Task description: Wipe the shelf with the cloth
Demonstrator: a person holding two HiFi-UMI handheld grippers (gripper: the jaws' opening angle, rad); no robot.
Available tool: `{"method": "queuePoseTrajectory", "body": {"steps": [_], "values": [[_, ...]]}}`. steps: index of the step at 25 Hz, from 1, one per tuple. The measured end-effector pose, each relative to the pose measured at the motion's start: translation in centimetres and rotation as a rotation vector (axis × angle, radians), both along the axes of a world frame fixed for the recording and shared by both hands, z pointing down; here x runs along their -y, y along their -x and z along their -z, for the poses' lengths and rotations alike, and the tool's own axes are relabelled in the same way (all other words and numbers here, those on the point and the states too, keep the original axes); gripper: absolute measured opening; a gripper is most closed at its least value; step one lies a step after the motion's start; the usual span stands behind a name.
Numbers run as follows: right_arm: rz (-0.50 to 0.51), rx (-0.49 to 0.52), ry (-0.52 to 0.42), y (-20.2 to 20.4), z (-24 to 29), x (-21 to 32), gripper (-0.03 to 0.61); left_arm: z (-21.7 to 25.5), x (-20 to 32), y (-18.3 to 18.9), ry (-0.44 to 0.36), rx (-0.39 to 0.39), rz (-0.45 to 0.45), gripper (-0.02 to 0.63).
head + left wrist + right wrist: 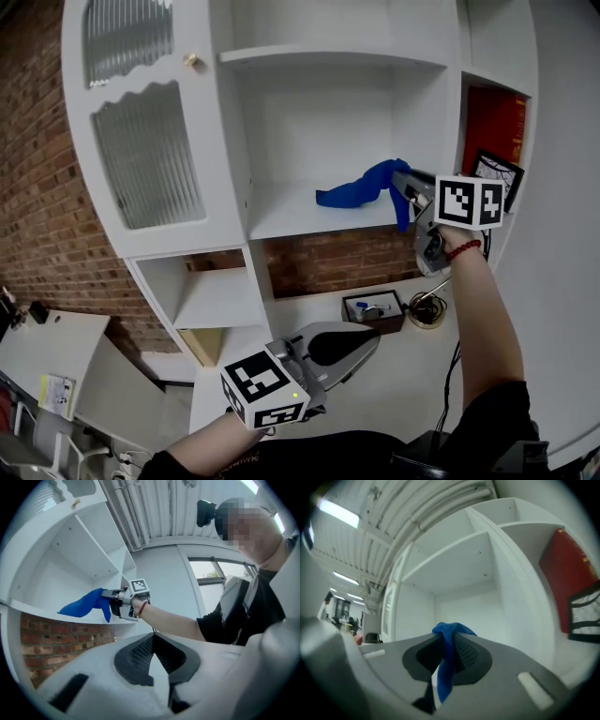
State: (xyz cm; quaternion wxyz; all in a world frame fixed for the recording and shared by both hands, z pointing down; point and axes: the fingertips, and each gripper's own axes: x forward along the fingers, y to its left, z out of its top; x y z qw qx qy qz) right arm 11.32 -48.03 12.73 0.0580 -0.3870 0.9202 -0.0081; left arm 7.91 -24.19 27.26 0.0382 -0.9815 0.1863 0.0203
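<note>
A blue cloth trails over the front edge of the white shelf in the middle bay of the shelf unit. My right gripper is at that shelf's right end, shut on one end of the cloth, which hangs down between its pads. My left gripper hangs low in front of me, well below the shelf, with its jaws shut and nothing in them. From the left gripper view the cloth and the right gripper show up and to the left above the left gripper.
A red book and a black-framed picture fill the narrow bay to the right. Below the shelf, a small dark box and a round dish sit on the white counter. A ribbed-glass door is at left.
</note>
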Motion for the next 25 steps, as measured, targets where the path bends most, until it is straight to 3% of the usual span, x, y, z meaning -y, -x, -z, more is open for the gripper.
{"method": "queuePoseTrajectory", "body": {"steps": [3, 6, 11, 16, 25], "values": [[0.216, 0.185, -0.107, 5.1, 4.9, -1.2, 0.037, 2.2, 1.6, 2.6, -0.002, -0.031, 0.080, 0.003], [0.354, 0.293, -0.182, 10.1, 8.3, -0.6, 0.037, 3.4, 2.6, 4.6, -0.034, 0.034, 0.140, 0.003], [0.506, 0.494, -0.162, 17.9, 12.8, 2.5, 0.037, 5.6, 3.6, 7.9, 0.014, 0.102, 0.140, 0.003], [0.541, 0.642, -0.073, 22.3, 15.0, 6.7, 0.037, 8.2, 3.8, 8.9, 0.036, 0.138, 0.077, 0.003], [0.546, 0.756, 0.039, 26.0, 17.0, 10.7, 0.037, 10.8, 3.0, 9.2, 0.041, 0.105, -0.011, 0.003]]}}
